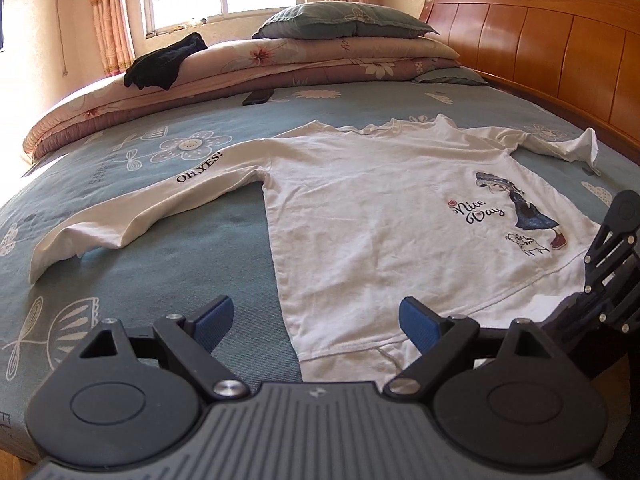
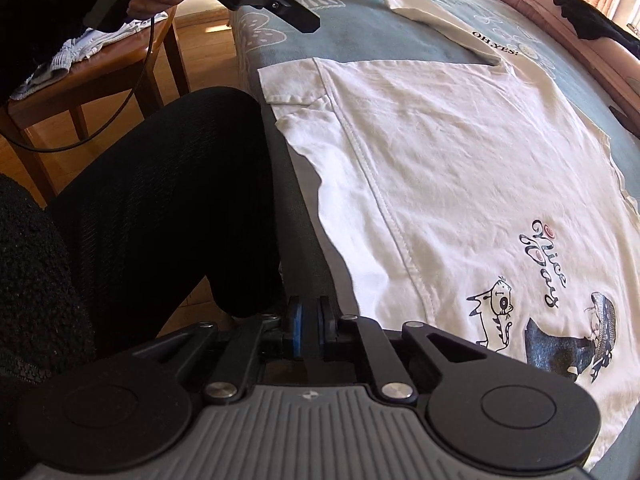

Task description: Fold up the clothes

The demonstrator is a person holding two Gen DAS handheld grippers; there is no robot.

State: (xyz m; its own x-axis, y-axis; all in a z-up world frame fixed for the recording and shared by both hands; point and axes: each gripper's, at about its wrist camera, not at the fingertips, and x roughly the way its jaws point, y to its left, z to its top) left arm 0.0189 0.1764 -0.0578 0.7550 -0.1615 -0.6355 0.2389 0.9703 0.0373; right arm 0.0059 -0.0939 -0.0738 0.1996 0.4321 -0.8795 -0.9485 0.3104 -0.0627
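**Ana:** Sunlit bedroom, wide bed under a blue-grey sheet printed with white flowers (image 1: pixel 192 216), carved orange wooden headboard (image 1: pixel 532 40) on the far side. Where is the garment?

**Ben:** Spread flat, print up, on the sheet near the bed's front edge: a white long-sleeved cotton shirt with a "Nice Day" girl-and-cat print (image 1: pixel 384 216). Its hem slightly overhangs the edge by the person's dark-clad leg (image 2: pixel 160 184). One sleeve, lettered "OH,YES!" (image 1: pixel 144 208), stretches out sideways; the other lies crumpled towards the headboard.

**Ana:** Why laid out like that?

**Ben:** I'd judge it has been flattened so the sleeves can be turned in first. No fold is made yet.

**Ana:** And the tools?

**Ben:** The left gripper (image 1: pixel 316 316) hovers over the hem corner with its blue-padded fingers (image 1: pixel 214 320) wide apart and nothing between them, probably lining up a pinch. The right gripper (image 2: pixel 309 322) points steeply down at the bed's edge, fingers almost together, and I see no cloth between them.

**Ana:** Anything else about?

**Ben:** Folded pink floral quilts (image 1: pixel 280 64) stacked at the back with a grey-green pillow (image 1: pixel 340 20) and a dark garment (image 1: pixel 164 62) on top, well clear of the shirt.
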